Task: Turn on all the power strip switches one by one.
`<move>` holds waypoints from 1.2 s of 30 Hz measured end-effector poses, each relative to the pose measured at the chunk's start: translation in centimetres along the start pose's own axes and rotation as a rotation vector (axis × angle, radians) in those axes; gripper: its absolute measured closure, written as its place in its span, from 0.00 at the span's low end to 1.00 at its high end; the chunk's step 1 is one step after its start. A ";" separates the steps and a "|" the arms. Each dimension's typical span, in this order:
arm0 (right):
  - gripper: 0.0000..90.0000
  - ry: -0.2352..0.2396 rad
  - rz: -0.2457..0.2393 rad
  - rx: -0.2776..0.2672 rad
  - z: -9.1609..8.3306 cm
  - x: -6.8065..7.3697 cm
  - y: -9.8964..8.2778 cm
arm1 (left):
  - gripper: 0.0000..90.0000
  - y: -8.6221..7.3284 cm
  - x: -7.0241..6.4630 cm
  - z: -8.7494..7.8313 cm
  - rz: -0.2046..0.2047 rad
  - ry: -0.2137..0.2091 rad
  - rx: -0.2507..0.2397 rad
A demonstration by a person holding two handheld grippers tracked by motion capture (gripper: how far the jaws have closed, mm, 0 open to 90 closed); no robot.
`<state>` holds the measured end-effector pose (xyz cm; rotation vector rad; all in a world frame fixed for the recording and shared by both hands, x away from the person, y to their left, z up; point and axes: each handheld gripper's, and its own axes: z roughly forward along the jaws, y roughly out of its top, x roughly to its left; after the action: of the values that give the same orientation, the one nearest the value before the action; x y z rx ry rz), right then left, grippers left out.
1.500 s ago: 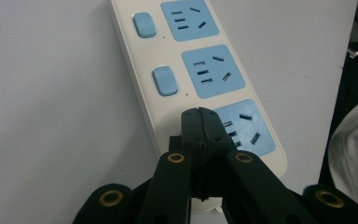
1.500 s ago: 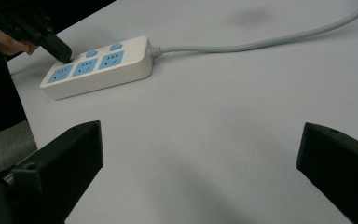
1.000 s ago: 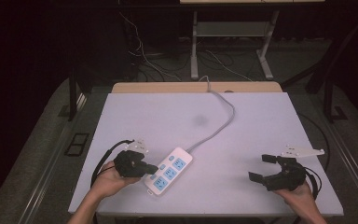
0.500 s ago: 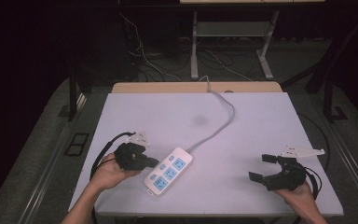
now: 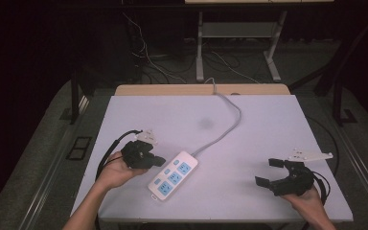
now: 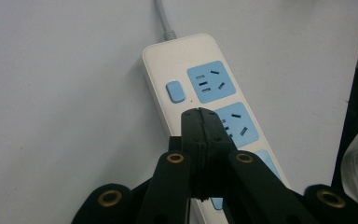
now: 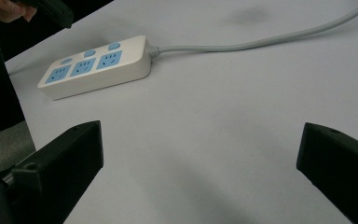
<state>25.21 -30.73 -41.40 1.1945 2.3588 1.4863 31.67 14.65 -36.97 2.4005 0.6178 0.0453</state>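
A white power strip (image 5: 172, 175) with blue sockets lies at an angle on the pale table (image 5: 187, 120), left of centre. Its grey cable (image 5: 220, 136) runs off over the far edge. My left gripper (image 5: 157, 161) sits at the strip's left side, held in a hand. In the left gripper view its jaws (image 6: 199, 114) are pressed together with nothing between them, hovering over the middle socket of the strip (image 6: 200, 79). My right gripper (image 5: 266, 171) rests near the front right corner, jaws wide apart and empty. In the right gripper view, that gripper (image 7: 200, 140) faces the strip (image 7: 98, 65) from afar.
Beyond the table's far edge stand a metal frame (image 5: 239, 33) and loose cables on the floor (image 5: 148, 62). A faint dark smudge (image 5: 205, 122) marks the table's middle. Black cables trail from both grippers at the table's sides.
My left gripper has lifted a little and drawn away from the strip's near end toward its middle. The right gripper and the strip have stayed put.
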 end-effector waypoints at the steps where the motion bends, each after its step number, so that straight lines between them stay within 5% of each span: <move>1: 0.00 0.000 0.000 0.001 0.0 0.0 0.0 | 0.99 0.0 0.0 0.1 -0.001 0.000 0.001; 10: 0.00 0.001 -0.002 0.004 0.1 0.0 0.0 | 0.99 0.2 0.5 0.9 -0.015 0.015 0.020; 36: 0.00 0.002 -0.003 0.011 0.2 0.0 0.0 | 0.99 0.4 0.3 3.4 0.007 -0.026 0.095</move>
<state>25.26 -30.59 -41.49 1.1914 2.3717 1.4762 32.77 12.53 -39.48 2.4910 0.6118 -0.0128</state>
